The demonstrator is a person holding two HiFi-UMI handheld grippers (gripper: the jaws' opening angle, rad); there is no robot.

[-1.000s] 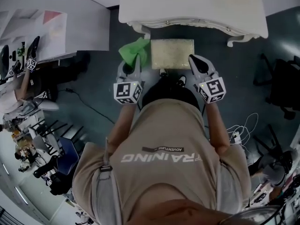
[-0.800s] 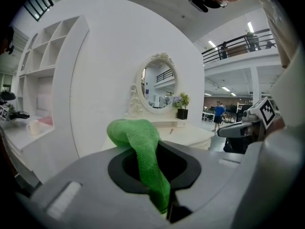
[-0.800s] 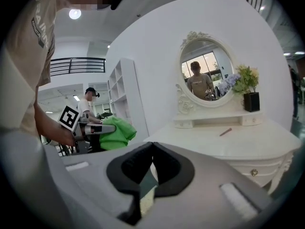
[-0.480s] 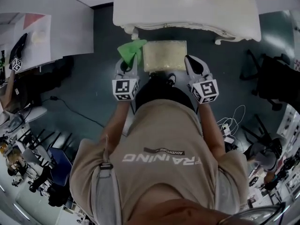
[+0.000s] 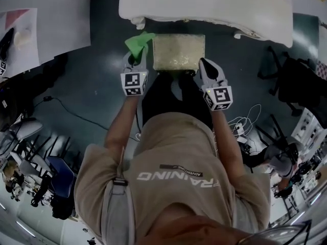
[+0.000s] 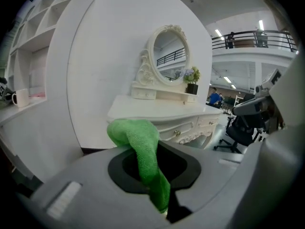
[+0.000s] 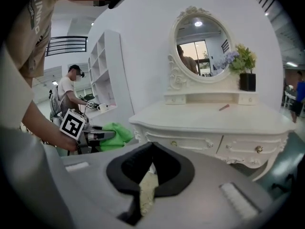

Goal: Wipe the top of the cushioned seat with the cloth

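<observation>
The left gripper [image 5: 134,60] has its jaws closed on the green cloth [image 6: 143,142]. The fabric runs up through the dark hollow between them and flops over the tips, so the pinched end itself is hidden. From the head view the cloth hangs just beside the left rear corner of the cushioned seat [image 5: 179,50], apparently not touching its top, though the steep angle makes that hard to judge.

The right gripper [image 7: 151,147] has its jaws together at the tips and nothing clamped. A pale strip shows through the slit between them (probably the seat's cover seen below). It sits at the seat's right front corner.

The seat stands just in front of the white dressing table [image 5: 204,1]. Its legs and near edge are hidden by the person's body.
</observation>
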